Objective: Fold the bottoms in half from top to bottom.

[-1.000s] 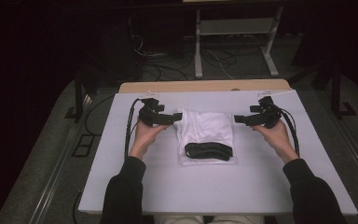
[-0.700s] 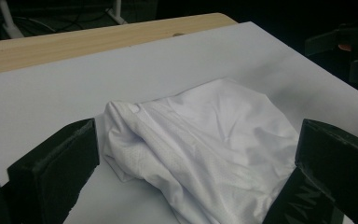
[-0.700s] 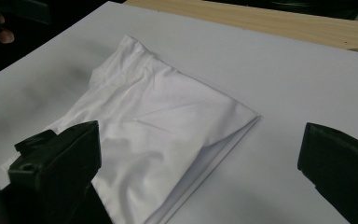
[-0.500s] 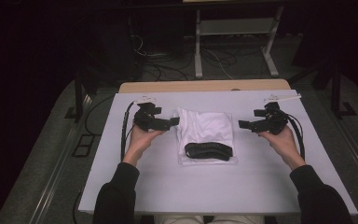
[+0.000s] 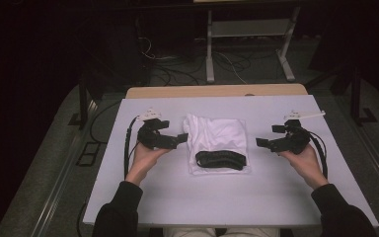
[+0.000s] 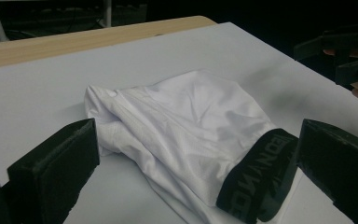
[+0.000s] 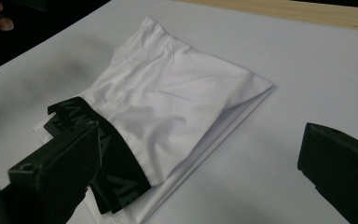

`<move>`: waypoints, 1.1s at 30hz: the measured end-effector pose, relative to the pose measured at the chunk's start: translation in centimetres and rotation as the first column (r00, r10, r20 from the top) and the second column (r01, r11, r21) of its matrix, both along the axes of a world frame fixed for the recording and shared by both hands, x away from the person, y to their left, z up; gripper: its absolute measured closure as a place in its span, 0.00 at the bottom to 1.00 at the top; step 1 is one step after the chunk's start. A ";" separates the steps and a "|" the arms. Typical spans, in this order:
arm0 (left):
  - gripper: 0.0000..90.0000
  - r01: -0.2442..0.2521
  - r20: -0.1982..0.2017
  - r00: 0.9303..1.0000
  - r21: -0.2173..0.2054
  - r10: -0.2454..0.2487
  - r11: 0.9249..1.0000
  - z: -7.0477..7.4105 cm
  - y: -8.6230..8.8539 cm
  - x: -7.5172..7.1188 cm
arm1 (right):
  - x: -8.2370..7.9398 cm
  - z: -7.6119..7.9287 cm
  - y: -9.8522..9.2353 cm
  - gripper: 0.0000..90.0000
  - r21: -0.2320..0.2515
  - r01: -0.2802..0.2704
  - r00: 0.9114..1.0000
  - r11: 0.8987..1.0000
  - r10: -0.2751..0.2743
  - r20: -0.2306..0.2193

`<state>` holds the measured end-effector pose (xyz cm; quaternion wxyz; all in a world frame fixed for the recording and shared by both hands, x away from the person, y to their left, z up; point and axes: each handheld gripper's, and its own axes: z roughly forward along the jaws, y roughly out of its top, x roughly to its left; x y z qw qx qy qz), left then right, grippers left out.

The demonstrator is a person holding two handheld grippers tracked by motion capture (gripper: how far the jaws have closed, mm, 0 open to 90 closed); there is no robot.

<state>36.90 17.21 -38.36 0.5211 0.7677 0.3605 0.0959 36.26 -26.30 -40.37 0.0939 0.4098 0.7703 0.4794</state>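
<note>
High view has the folded white underwear [image 5: 217,140] sitting mid-bench, black waistband [image 5: 220,159] at its 6 o'clock end, long axis running 12 to 6. Left claw [image 5: 181,140] is just beside its 9 o'clock edge, so it's the nearer one; right claw [image 5: 263,143] sits a bit off at 3 o'clock. Both are spread wide and holding nothing. Plenty of bare white bench [image 5: 227,197] all around, and the wooden strip [image 5: 217,91] at 12 is well apart.
</note>
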 end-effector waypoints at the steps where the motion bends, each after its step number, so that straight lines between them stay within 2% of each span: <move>1: 0.00 -0.001 0.004 1.000 -0.004 0.001 1.000 0.0 0.0 -0.2 | -0.2 0.0 0.0 0.00 -0.001 -0.003 1.000 1.000 0.003 0.002; 12: 0.00 0.028 0.034 0.999 -0.009 -0.027 1.000 -0.8 0.7 -2.7 | -2.8 -0.5 -0.2 0.00 -0.012 -0.020 1.000 1.000 0.020 0.019; 23: 0.00 0.017 0.057 0.998 -0.015 -0.016 1.000 -1.7 1.6 -4.7 | -4.8 -1.5 -0.4 0.00 -0.028 -0.024 0.999 0.999 0.025 0.020; 33: 0.00 0.001 0.084 0.996 -0.016 0.000 1.000 -2.8 3.1 -6.6 | -6.7 -2.8 -2.2 0.00 -0.049 0.002 1.000 0.999 -0.002 0.009</move>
